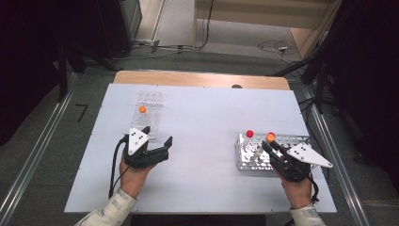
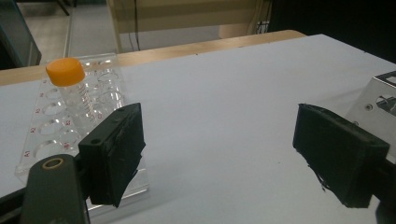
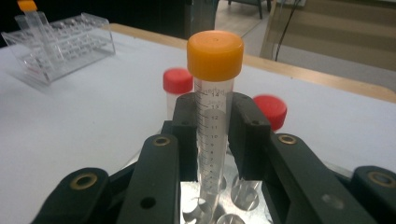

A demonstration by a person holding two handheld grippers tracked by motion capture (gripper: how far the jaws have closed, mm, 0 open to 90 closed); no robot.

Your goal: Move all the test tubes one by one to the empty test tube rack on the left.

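My right gripper (image 3: pixel 215 130) is shut on a clear tube with an orange cap (image 3: pixel 215 56), held upright over the metal rack (image 3: pixel 196 200). The tube's lower end reaches down among the rack's holes. Two red-capped tubes (image 3: pixel 178 80) (image 3: pixel 273 109) stand just behind it. From above, the right gripper (image 1: pixel 269 147) sits at the metal rack (image 1: pixel 291 139) on the table's right. My left gripper (image 1: pixel 157 134) rests open on the white table, nothing between its jaws. Beside it is a clear plastic rack (image 2: pixel 46 140) holding one orange-capped tube (image 2: pixel 65 72).
The white table top (image 1: pixel 202 132) stretches between the two racks. A wooden edge (image 1: pixel 197 79) runs along the table's far side. Cables (image 1: pixel 277 47) lie on the floor beyond it. A corner of the metal rack (image 2: pixel 380 93) appears at the right of the left gripper view.
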